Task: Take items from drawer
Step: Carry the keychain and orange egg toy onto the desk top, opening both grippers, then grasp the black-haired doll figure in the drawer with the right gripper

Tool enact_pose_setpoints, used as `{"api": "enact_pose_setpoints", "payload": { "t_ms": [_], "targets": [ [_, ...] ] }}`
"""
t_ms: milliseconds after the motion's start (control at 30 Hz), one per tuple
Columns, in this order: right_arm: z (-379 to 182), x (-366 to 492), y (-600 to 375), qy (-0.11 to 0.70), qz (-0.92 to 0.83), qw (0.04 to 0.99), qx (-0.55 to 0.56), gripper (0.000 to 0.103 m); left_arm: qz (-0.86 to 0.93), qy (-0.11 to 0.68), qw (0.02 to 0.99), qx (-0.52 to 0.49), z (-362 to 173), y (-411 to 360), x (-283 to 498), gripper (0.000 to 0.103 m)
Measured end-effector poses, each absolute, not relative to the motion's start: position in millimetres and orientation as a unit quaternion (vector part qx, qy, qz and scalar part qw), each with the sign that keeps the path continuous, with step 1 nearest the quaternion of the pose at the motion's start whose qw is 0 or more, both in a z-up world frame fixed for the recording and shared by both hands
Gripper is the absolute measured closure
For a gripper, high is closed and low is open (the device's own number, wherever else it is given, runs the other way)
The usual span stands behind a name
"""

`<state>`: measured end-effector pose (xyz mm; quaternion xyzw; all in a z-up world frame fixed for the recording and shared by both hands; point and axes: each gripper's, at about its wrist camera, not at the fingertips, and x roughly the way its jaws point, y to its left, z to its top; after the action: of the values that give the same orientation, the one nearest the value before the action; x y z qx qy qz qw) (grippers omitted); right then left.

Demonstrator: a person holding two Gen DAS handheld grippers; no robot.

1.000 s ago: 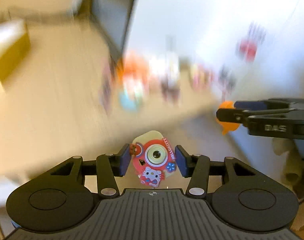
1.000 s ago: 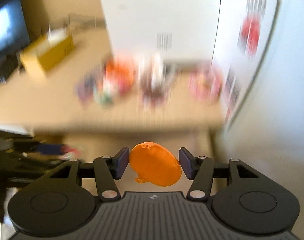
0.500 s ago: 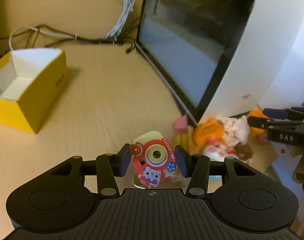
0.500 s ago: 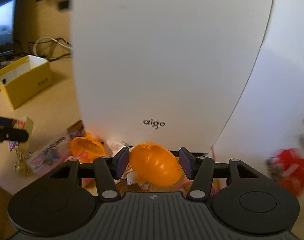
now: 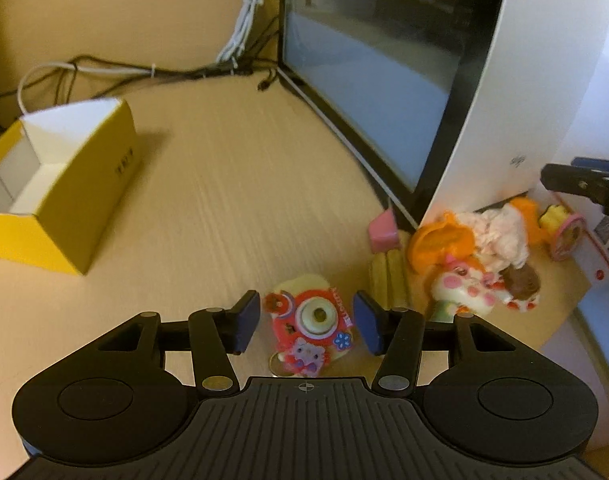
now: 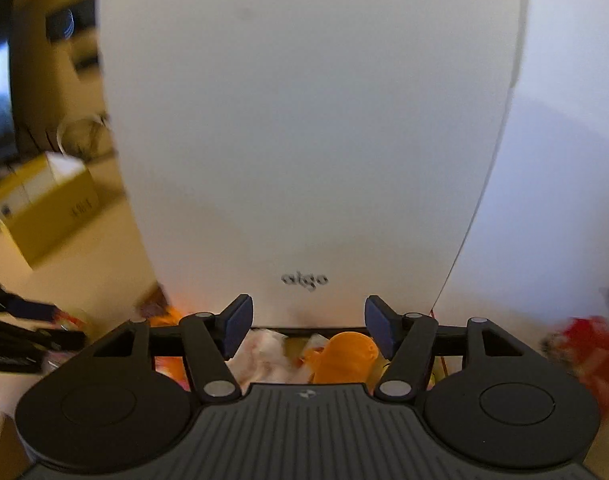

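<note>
Both tongs just opening to drop off: left tongs clear of toy camera on worktop, right tongs freeing orange shell onto pile

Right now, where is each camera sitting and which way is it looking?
Left wrist: sits on the left gripper, tilted down at the desk; open fingers flank the toy camera.
Right wrist: sits on the right gripper, facing the white case; open fingers above the orange shell.
Shared: the yellow box, white case and toy pile; each glimpses the other gripper.
</note>
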<state>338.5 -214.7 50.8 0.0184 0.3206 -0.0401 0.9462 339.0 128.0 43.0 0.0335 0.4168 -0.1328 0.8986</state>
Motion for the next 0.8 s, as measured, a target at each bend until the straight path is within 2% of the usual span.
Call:
{"api": "enact_pose_setpoints", "payload": {
  "t_ms": [133, 300, 600, 800],
  "targets": [
    [70.0, 313.5, -206.8, 0.316, -0.008, 0.948, 0.049, 0.036, -0.133, 0.4, 0.906, 0.031, 65.4, 132.1, 321.8, 0.047],
    [62.8, 284.6, -189.4, 0.363, 0.052, 0.927, 0.079, 0.036, -0.131, 0.394, 0.909, 0.033, 86.3, 137.4, 289.8, 0.047],
    [-8.4, 253.3, -107.3, 0.527, 0.166, 0.832, 0.039, 0.036, -0.118, 0.42, 0.9, 0.008, 76.5, 155.4, 228.7, 0.047],
    [-58.7, 266.2, -57.0, 0.633, 0.216, 0.744, 0.017, 0.036, -0.083, 0.446, 0.89, -0.046, 57.5, 186.1, 191.4, 0.048]
  ]
}}
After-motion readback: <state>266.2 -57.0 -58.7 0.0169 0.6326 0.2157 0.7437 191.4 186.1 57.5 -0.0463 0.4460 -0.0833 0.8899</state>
